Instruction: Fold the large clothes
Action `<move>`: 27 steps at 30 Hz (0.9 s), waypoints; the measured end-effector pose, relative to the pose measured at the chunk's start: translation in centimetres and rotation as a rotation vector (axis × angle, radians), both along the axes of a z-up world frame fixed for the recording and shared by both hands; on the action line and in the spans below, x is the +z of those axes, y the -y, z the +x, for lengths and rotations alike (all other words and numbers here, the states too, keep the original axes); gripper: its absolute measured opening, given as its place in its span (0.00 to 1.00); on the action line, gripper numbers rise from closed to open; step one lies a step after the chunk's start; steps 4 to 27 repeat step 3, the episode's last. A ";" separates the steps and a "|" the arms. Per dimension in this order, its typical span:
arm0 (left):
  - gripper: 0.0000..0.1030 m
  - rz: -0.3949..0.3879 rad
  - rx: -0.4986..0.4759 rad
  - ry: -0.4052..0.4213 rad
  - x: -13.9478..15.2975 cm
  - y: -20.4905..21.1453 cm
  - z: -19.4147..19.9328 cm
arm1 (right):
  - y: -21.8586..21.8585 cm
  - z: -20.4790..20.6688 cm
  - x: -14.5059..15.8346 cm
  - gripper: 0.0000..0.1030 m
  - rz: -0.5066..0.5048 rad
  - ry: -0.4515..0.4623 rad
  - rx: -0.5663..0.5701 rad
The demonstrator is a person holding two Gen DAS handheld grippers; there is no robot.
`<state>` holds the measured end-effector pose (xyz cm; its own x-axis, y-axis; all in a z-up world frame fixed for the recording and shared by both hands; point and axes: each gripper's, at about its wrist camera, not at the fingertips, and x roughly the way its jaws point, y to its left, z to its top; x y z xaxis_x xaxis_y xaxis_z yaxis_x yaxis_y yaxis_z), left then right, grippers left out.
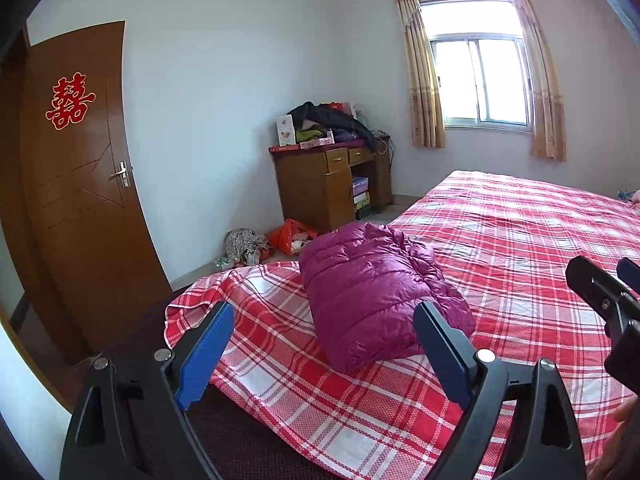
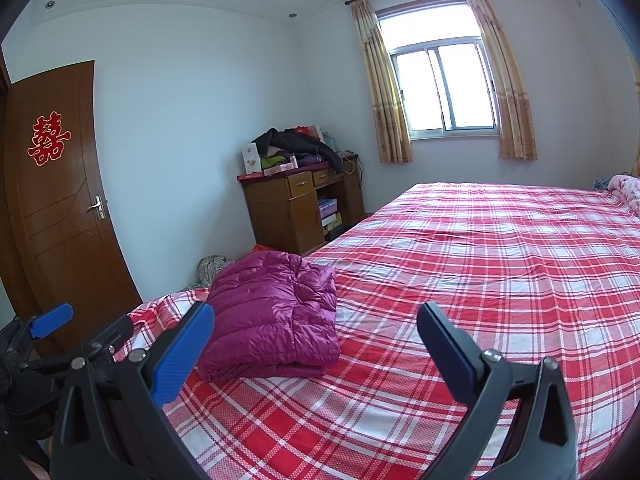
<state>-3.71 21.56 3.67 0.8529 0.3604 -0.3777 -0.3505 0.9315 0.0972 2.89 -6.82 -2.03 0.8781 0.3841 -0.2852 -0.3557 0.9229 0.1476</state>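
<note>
A magenta puffer jacket lies folded into a compact bundle on the red and white plaid bed, near the bed's left corner. It also shows in the right wrist view. My left gripper is open and empty, held back from the jacket on its near side. My right gripper is open and empty, above the bed to the right of the jacket. The right gripper also shows at the right edge of the left wrist view.
A wooden desk piled with clothes and boxes stands against the far wall. An orange bag and a grey cloth heap lie on the floor beside the bed. A brown door is at left. A curtained window is behind the bed.
</note>
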 end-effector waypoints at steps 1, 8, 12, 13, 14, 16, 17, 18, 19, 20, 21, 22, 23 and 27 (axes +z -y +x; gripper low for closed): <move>0.89 -0.004 -0.003 -0.002 -0.1 -0.1 0.0 | 0.0 0.0 0.0 1.00 0.000 0.001 0.000; 0.89 -0.014 -0.002 -0.007 -0.1 -0.2 0.1 | 0.1 0.1 0.0 1.00 0.002 0.000 0.000; 0.89 -0.014 -0.002 -0.007 -0.1 -0.2 0.1 | 0.1 0.1 0.0 1.00 0.002 0.000 0.000; 0.89 -0.014 -0.002 -0.007 -0.1 -0.2 0.1 | 0.1 0.1 0.0 1.00 0.002 0.000 0.000; 0.89 -0.014 -0.002 -0.007 -0.1 -0.2 0.1 | 0.1 0.1 0.0 1.00 0.002 0.000 0.000; 0.89 -0.014 -0.002 -0.007 -0.1 -0.2 0.1 | 0.1 0.1 0.0 1.00 0.002 0.000 0.000; 0.89 -0.014 -0.002 -0.007 -0.1 -0.2 0.1 | 0.1 0.1 0.0 1.00 0.002 0.000 0.000; 0.89 -0.014 -0.002 -0.007 -0.1 -0.2 0.1 | 0.1 0.1 0.0 1.00 0.002 0.000 0.000; 0.89 -0.014 -0.002 -0.007 -0.1 -0.2 0.1 | 0.1 0.1 0.0 1.00 0.002 0.000 0.000; 0.89 -0.014 -0.002 -0.007 -0.1 -0.2 0.1 | 0.1 0.1 0.0 1.00 0.002 0.000 0.000; 0.89 -0.014 -0.002 -0.007 -0.1 -0.2 0.1 | 0.1 0.1 0.0 1.00 0.002 0.000 0.000; 0.89 -0.014 -0.002 -0.007 -0.1 -0.2 0.1 | 0.1 0.1 0.0 1.00 0.002 0.000 0.000; 0.89 -0.014 -0.002 -0.007 -0.1 -0.2 0.1 | 0.1 0.1 0.0 1.00 0.002 0.000 0.000; 0.89 -0.014 -0.002 -0.007 -0.1 -0.2 0.1 | 0.1 0.1 0.0 1.00 0.002 0.000 0.000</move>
